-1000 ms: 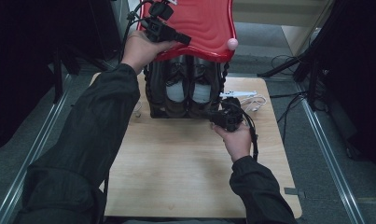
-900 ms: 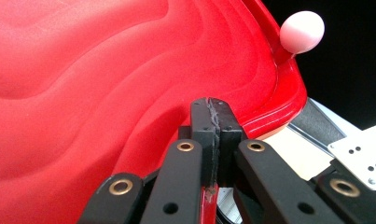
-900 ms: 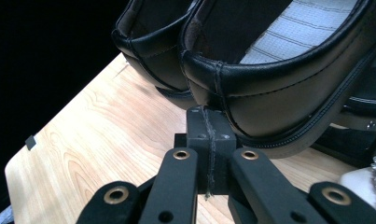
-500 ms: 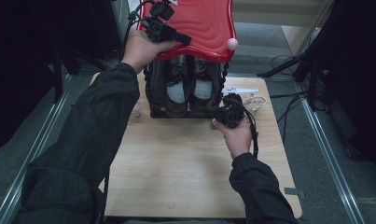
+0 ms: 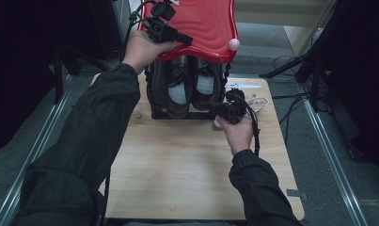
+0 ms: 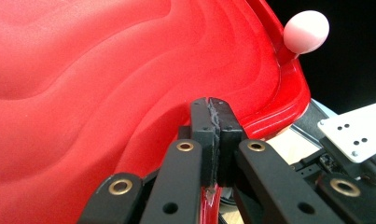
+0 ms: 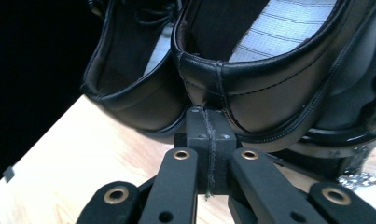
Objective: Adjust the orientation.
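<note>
Left gripper had its jaws clamped on the edge of the red lid, raised over the shoe case on the surface. Right gripper jaws were closed, empty, at a black shoe's heel.

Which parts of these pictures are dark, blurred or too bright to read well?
High view: both sides beyond the table are almost black. Left gripper view: the red lid is evenly lit and soft; the pink knob is nearly washed out. Right gripper view: the black shoes are sharp, with pale sheen; the upper left corner is black.
</note>
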{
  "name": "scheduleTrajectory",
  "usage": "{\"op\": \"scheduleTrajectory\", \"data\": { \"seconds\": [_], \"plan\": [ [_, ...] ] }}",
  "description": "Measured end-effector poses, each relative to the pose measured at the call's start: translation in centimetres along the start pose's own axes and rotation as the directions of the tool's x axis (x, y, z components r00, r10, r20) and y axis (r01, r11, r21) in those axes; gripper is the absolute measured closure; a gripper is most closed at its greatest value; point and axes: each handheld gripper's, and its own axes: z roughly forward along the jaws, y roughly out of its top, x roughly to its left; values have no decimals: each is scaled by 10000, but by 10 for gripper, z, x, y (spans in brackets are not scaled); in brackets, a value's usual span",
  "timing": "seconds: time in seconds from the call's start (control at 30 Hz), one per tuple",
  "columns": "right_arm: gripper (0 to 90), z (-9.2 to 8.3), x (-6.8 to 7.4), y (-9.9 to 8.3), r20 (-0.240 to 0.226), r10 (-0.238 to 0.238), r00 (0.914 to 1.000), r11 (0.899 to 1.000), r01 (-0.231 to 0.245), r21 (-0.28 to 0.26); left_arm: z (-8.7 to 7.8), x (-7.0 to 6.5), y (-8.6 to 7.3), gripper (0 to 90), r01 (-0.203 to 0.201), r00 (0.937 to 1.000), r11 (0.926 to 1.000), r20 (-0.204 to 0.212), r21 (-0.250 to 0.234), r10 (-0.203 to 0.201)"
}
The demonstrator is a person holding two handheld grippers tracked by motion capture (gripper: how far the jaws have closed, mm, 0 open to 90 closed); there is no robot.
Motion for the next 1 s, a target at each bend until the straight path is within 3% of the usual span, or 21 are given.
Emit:
{"op": "scheduleTrajectory", "data": {
  "seconds": [0.1,0.23,0.33,0.4,0.5,0.57,1.0],
  "plan": [
    [900,1,-3,4,135,197,9997,9997,-194,-167,0,0,0,900,-25,10000,10000,1,-14,25],
    [900,3,-13,6,34,880,9961,9936,-876,-718,0,0,0,900,-30,10000,10000,-6,-8,30],
    [900,3,-18,8,372,968,9946,9904,-925,-1023,0,0,0,900,-12,10000,10000,2,-11,12],
    [900,4,-23,9,707,1041,9921,9918,-983,-812,0,0,0,900,-5,10000,10000,2,-7,5],
    [900,4,-26,6,568,1218,9909,9901,-1172,-771,-1,0,0,899,-34,10000,10000,10,4,34],
    [900,2,-21,2,294,1128,9932,9883,-1091,-1070,-1,0,0,895,-64,10000,10000,18,-15,64],
    [900,1,17,-20,-189,44,9998,9979,-56,-642,-1,0,0,883,-19,10000,10000,42,-20,19]
  ]
}}
